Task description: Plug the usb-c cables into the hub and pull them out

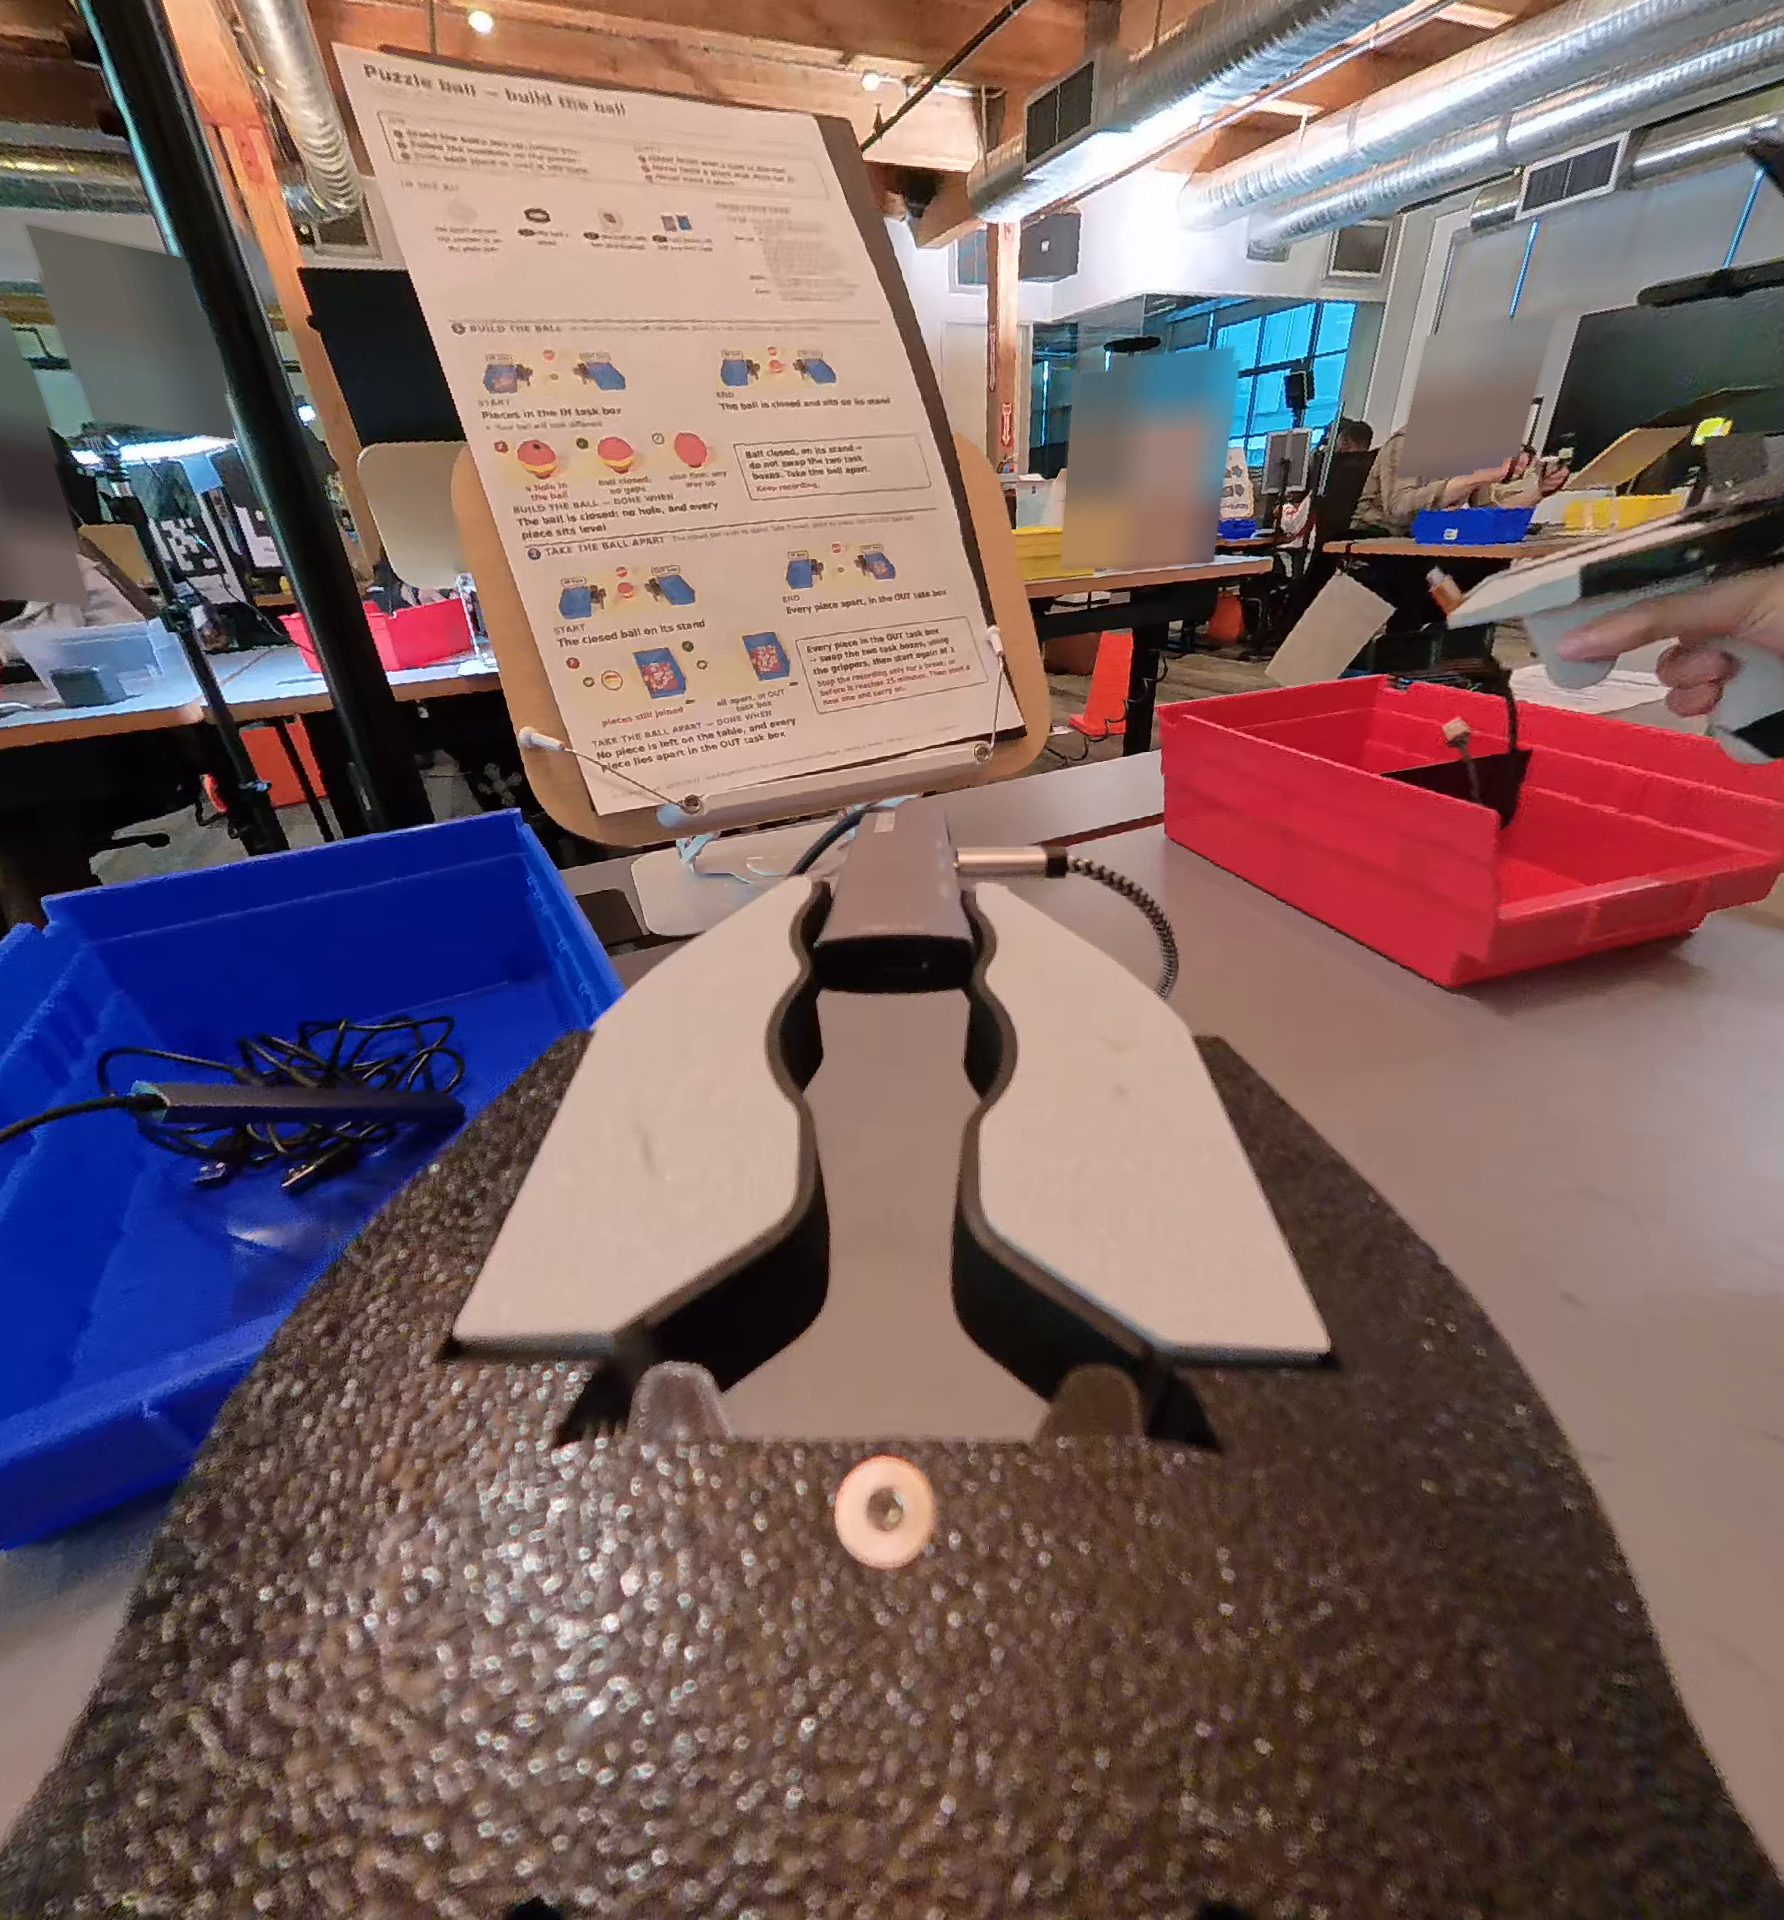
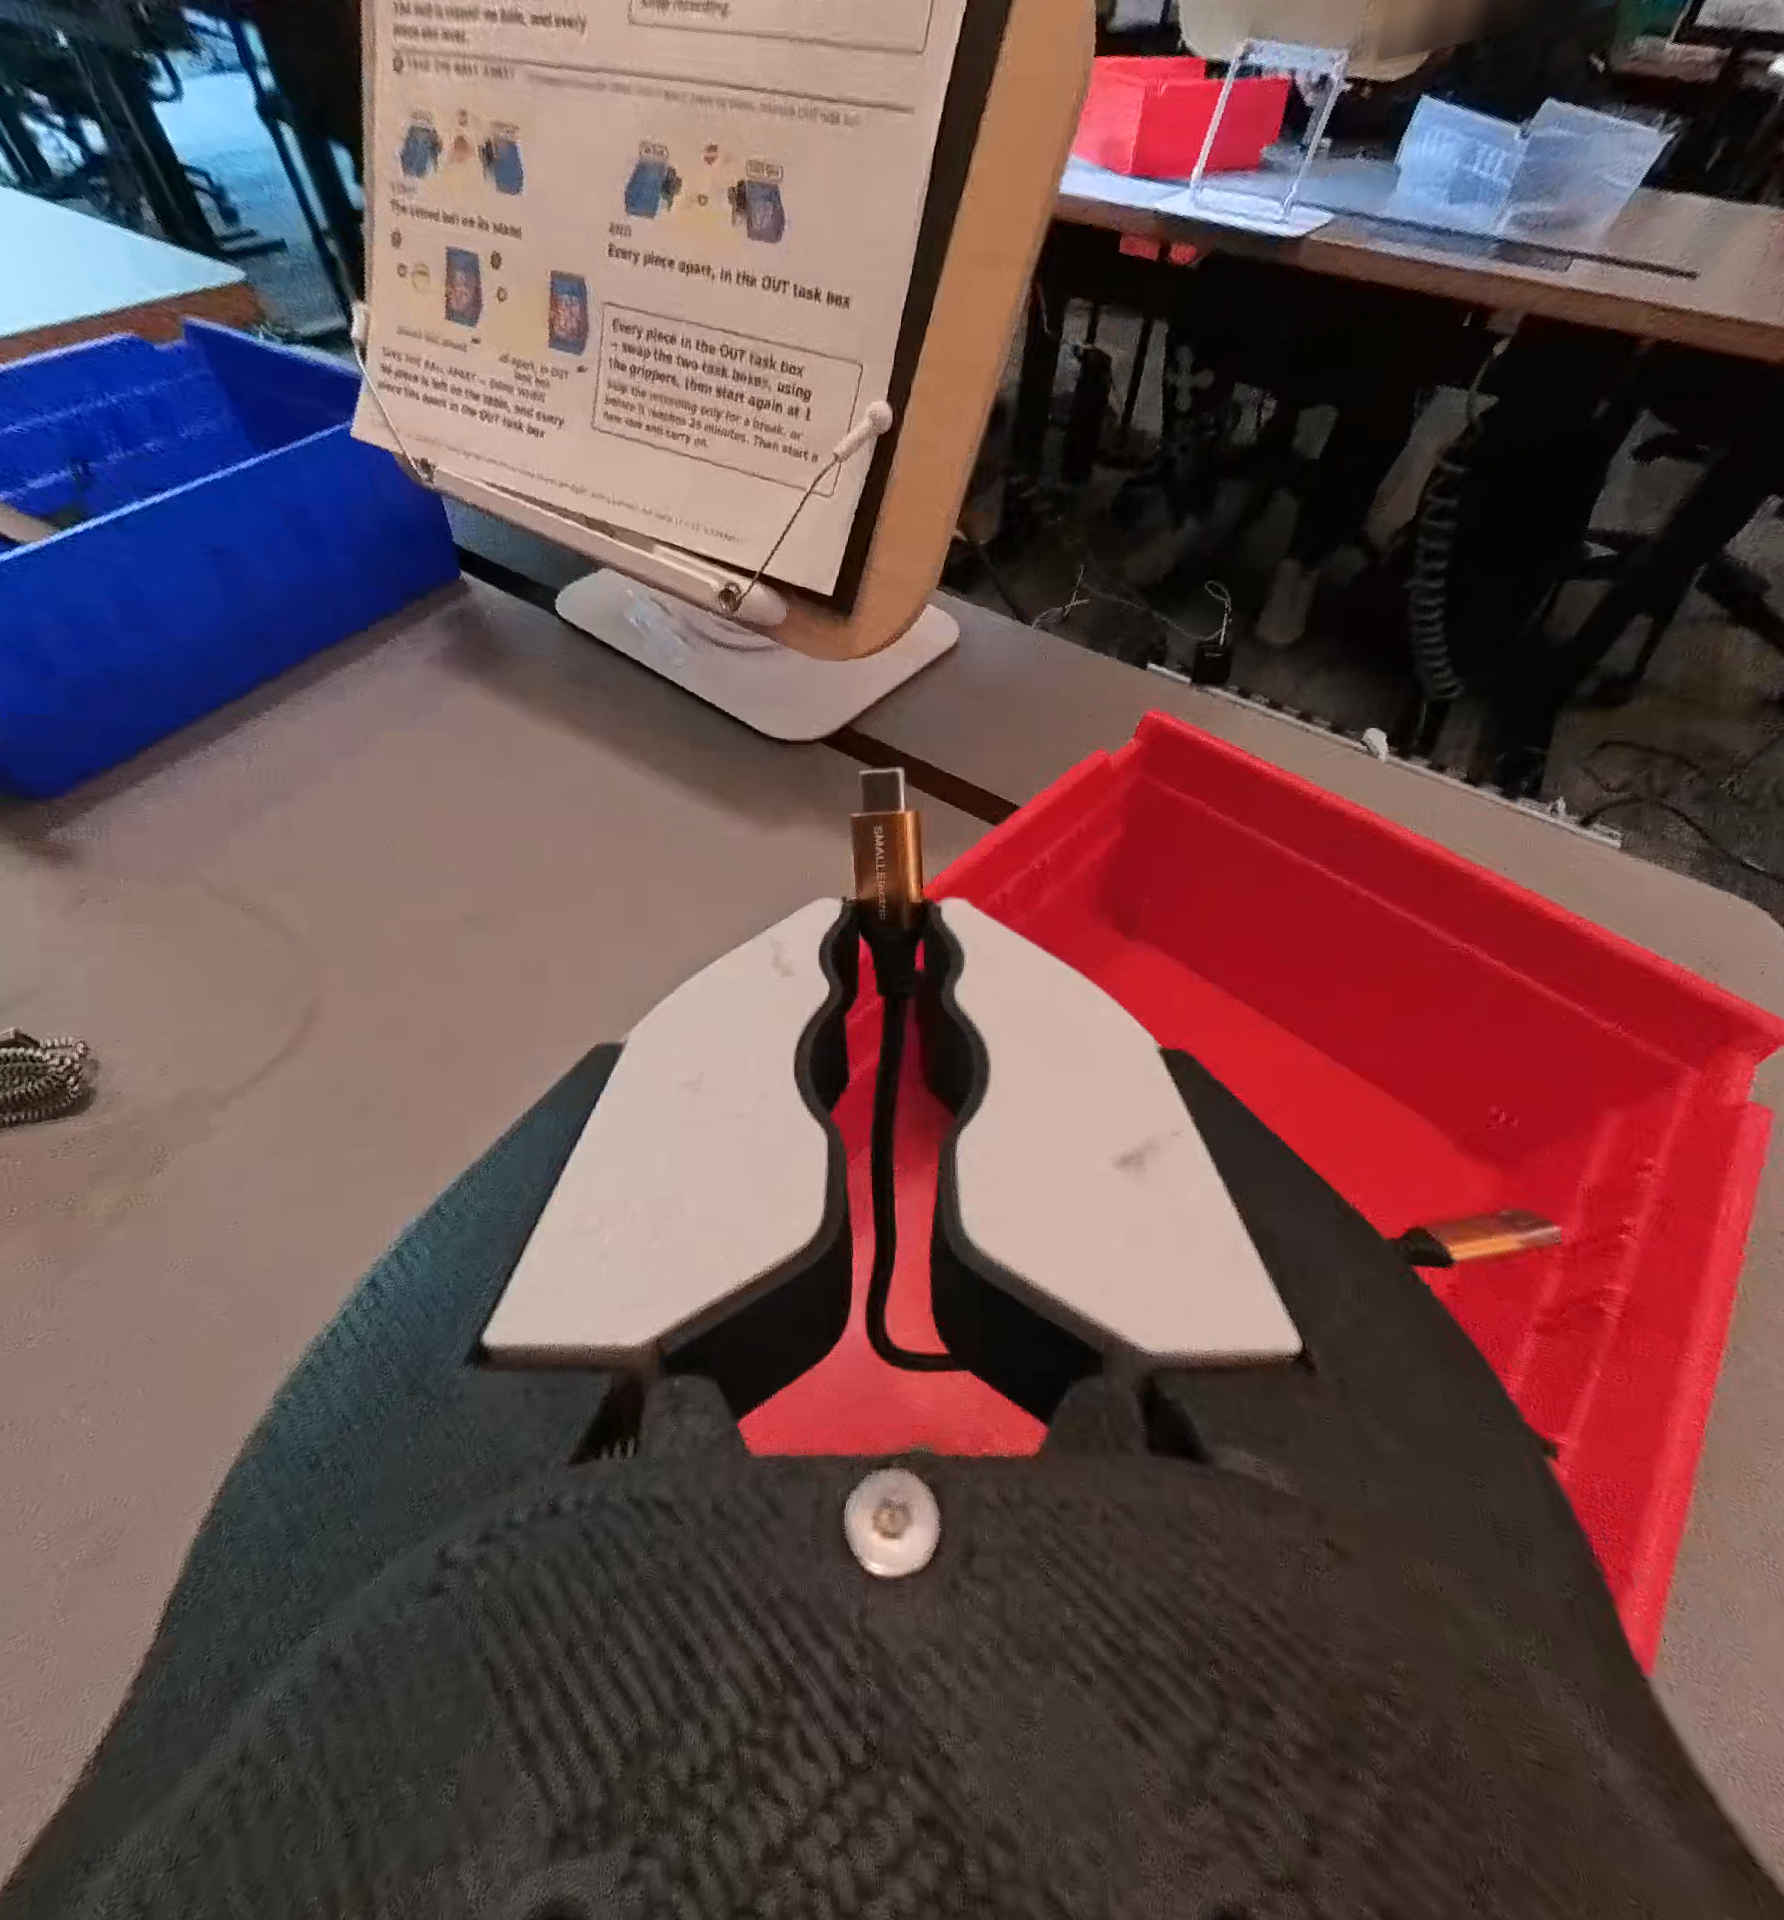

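My left gripper is shut on a grey hub and holds it above the table, pointing away from me. A silver plug with a braided cable sits in the hub's right side. My right gripper is shut on a black usb-c cable just behind its gold plug, which points forward over the red bin. The cable's other gold plug lies in that bin. The right gripper also shows at far right in the left wrist view, with the cable hanging into the red bin.
A blue bin at left holds a second hub and tangled black cables. An instruction sheet on a stand rises at the table's back. A braided cable end lies on the table at left. Some 45 cm of space lies between my two pairs of fingers.
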Motion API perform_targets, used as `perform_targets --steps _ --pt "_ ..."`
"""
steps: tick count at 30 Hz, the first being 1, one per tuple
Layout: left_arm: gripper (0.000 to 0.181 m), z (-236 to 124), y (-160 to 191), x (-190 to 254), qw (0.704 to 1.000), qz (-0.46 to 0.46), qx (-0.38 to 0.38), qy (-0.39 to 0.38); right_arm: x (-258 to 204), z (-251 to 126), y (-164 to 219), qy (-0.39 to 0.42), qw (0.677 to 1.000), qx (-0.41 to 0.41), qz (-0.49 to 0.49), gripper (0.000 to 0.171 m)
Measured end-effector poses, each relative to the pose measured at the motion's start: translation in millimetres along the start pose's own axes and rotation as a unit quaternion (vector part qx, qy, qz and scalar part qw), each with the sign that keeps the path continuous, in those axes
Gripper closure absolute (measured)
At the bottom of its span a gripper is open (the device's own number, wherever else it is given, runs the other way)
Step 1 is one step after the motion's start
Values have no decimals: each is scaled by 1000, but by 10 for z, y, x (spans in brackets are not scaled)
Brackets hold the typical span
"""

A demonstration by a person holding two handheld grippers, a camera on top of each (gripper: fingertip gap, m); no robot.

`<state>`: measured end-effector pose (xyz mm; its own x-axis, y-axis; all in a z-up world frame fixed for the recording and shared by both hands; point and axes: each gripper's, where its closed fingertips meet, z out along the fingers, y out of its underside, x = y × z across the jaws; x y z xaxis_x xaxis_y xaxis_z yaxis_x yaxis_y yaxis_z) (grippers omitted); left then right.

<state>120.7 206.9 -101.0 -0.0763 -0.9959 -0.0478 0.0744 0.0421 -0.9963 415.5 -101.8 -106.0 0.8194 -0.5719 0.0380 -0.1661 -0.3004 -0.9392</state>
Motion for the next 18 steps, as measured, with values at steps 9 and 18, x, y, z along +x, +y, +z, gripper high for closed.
perform_targets --steps 9,18 --pt "158 29 89 -22 1000 -10 -8 1 116 -887 -1027 61 976 208 6 160" --pt "158 46 110 29 1000 -6 -12 5 187 -1298 -1243 126 960 249 -24 160"
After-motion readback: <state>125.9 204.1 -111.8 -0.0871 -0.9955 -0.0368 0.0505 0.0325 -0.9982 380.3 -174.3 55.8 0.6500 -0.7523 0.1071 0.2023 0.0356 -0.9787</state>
